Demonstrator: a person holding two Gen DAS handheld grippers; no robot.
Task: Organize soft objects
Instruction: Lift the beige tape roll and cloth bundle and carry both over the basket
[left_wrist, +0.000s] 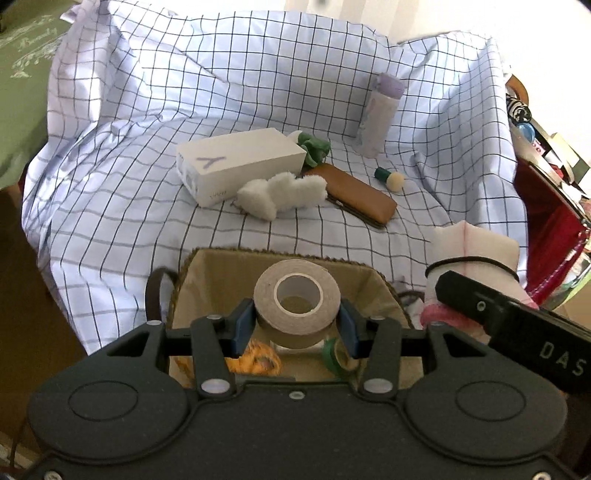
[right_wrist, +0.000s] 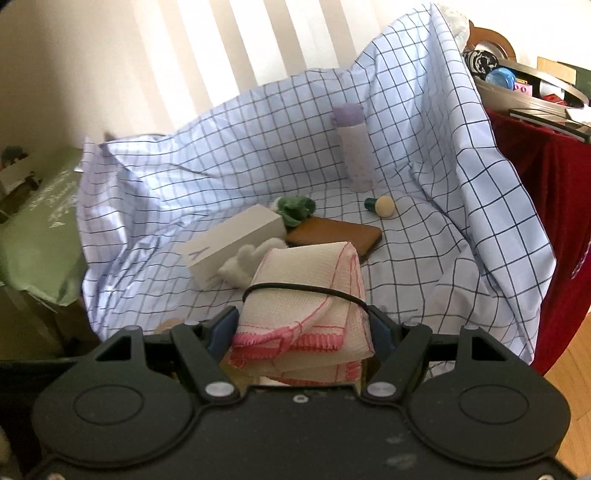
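My left hand-held gripper (left_wrist: 297, 326) is clenched on a tape roll (left_wrist: 296, 302) above the lined basket (left_wrist: 221, 273). My right hand-held gripper (right_wrist: 303, 332) grasps the folded cloth (right_wrist: 310, 295) (black band around it) over the checked sheet (right_wrist: 424, 258), near the fluffy white toy (right_wrist: 243, 264).

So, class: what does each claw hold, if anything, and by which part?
The left claw grips the tape roll by its outer sides. The right claw grips the folded cloth bundle by its two sides, near the pink hem.
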